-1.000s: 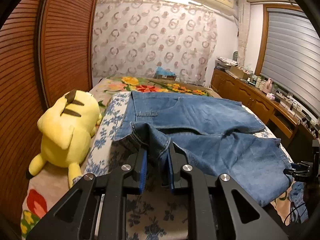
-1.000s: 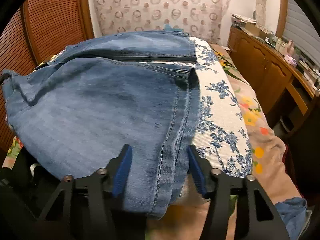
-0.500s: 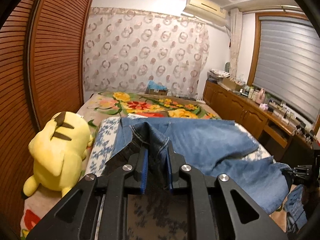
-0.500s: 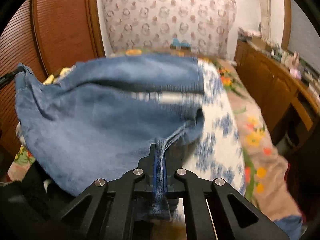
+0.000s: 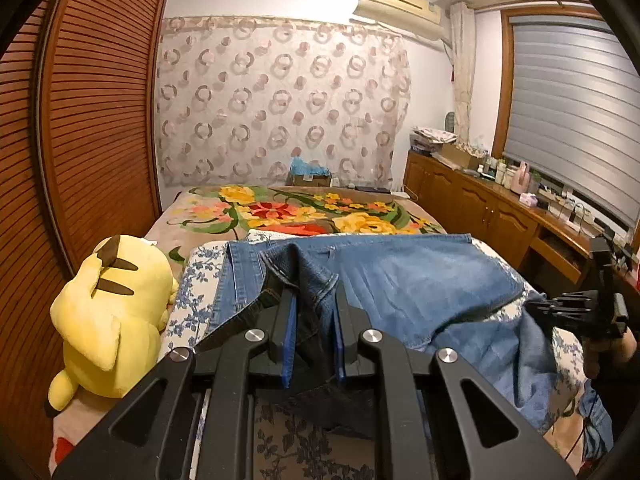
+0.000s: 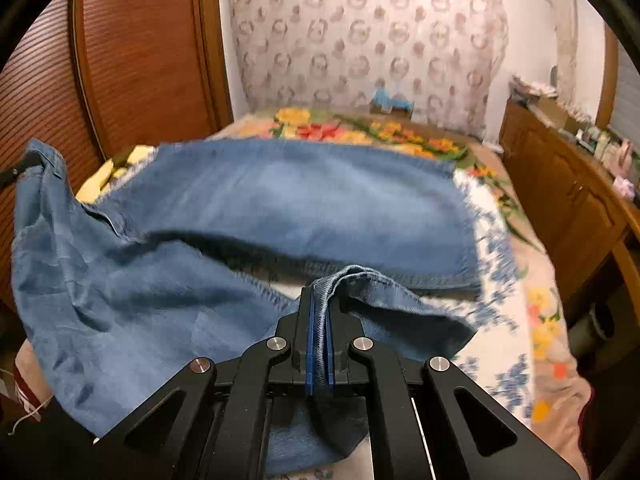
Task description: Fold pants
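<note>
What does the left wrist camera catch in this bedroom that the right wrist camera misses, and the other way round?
Only the left wrist view shows the yellow plush toy lying beside the jeans, the air conditioner on the wall, the window blind, and the right gripper seen from the side.

Only the right wrist view shows the hem pinched flat between the right gripper's pads, and the frayed edge of the far leg.

Both show the jeans held up off the floral bedspread, the circle-patterned curtain, the wooden cabinets and the louvred doors.
</note>
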Tool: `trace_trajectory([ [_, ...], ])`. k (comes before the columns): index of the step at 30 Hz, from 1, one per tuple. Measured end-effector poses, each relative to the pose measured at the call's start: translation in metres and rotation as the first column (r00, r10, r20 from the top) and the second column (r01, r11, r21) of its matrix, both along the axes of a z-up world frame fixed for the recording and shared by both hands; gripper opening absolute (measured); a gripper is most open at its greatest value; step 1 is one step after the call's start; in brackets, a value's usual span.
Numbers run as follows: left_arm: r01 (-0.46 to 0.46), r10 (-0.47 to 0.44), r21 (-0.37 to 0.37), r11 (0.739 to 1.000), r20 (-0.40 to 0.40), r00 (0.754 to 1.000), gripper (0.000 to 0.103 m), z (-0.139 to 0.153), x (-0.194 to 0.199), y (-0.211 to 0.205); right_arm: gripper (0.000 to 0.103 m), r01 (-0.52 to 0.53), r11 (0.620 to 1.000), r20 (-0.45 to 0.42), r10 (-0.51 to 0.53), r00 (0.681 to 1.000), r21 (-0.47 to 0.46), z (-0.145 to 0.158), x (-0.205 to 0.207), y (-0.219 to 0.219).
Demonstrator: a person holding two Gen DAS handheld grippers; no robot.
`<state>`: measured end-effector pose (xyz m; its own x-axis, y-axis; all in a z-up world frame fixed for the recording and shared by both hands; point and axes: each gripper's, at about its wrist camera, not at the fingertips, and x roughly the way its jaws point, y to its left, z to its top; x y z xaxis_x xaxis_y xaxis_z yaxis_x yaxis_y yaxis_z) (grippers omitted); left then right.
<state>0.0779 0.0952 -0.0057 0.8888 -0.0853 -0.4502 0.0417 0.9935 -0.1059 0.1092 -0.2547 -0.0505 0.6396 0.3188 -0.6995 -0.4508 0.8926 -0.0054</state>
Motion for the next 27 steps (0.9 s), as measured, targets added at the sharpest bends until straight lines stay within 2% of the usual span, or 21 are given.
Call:
trace_trajectory([
  [6,0.007,-0.007,0.001,1.0,-0.008,1.0,0.017,-0.004,0.0,-0.003,0.004,0.007,1.0,-0.045,-0.007,0.999,0.004,-0.017,0.006,-0.002],
  [8,0.007,-0.007,0.005,1.0,-0.008,1.0,0.017,-0.005,-0.001,-0.004,0.014,0.013,1.0,-0.041,-0.012,0.999,0.019,-0.014,0.007,-0.005],
  [10,0.007,-0.007,0.006,1.0,-0.008,1.0,0.017,-0.005,-0.001,-0.004,0.018,0.017,0.999,-0.037,-0.015,0.999,0.039,-0.009,0.006,-0.009],
  [12,0.007,-0.007,0.005,1.0,-0.007,1.0,0.017,-0.004,-0.001,-0.005,0.029,0.028,0.999,-0.013,-0.028,1.0,0.046,-0.003,0.004,-0.012],
  [14,0.007,-0.007,0.005,1.0,-0.007,1.0,0.017,-0.004,-0.001,-0.006,0.044,0.046,0.997,0.029,-0.048,0.998,0.059,0.007,-0.009,-0.021],
  [17,0.006,-0.006,0.006,1.0,-0.008,1.0,0.017,-0.004,-0.001,-0.008,0.046,0.078,0.993,0.063,-0.083,0.995,0.084,0.017,-0.031,-0.043],
  [20,0.005,-0.005,0.002,1.0,-0.007,1.0,0.017,-0.004,0.0,-0.009,0.046,0.096,0.992,0.065,-0.101,0.993,0.086,0.011,-0.049,-0.061],
  [27,0.007,-0.007,0.006,1.0,-0.008,1.0,0.017,-0.005,-0.002,-0.009,0.046,0.122,0.99,-0.034,-0.12,0.992,0.07,-0.029,-0.057,-0.078],
])
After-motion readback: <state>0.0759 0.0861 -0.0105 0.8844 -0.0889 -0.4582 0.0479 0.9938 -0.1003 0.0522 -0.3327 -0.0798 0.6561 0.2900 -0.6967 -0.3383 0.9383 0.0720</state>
